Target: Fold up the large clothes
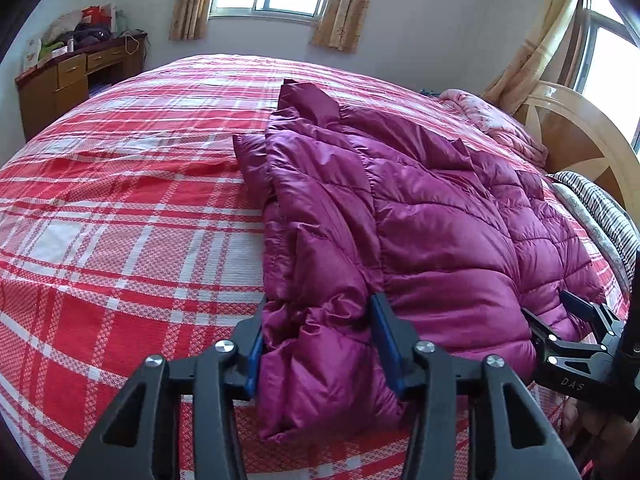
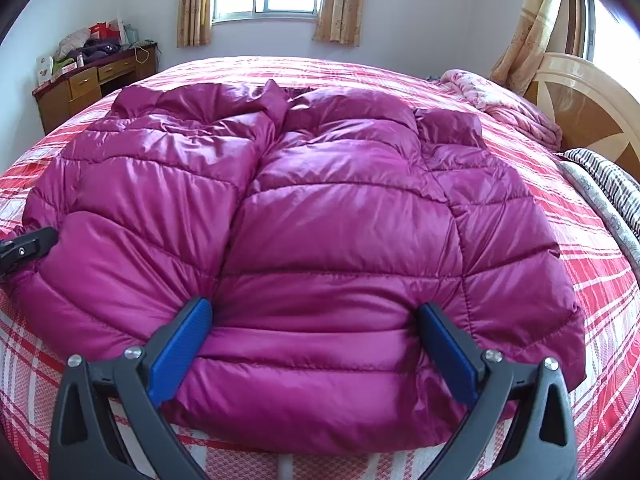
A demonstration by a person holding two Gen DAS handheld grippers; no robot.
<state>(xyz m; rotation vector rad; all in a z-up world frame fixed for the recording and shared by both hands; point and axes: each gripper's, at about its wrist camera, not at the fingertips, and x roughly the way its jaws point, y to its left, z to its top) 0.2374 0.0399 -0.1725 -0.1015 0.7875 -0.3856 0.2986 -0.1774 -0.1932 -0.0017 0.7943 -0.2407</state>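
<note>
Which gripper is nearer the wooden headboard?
Right. The right gripper straddles the purple jacket's hem on the side toward the headboard; the left gripper pinches the hem's far corner.

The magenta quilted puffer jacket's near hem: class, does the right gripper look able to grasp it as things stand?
Probably yes. The right gripper stands open astride the near hem of the magenta quilted puffer jacket, with nothing between its blue pads and the fabric. The thick padding may bulge as the gripper closes.
</note>
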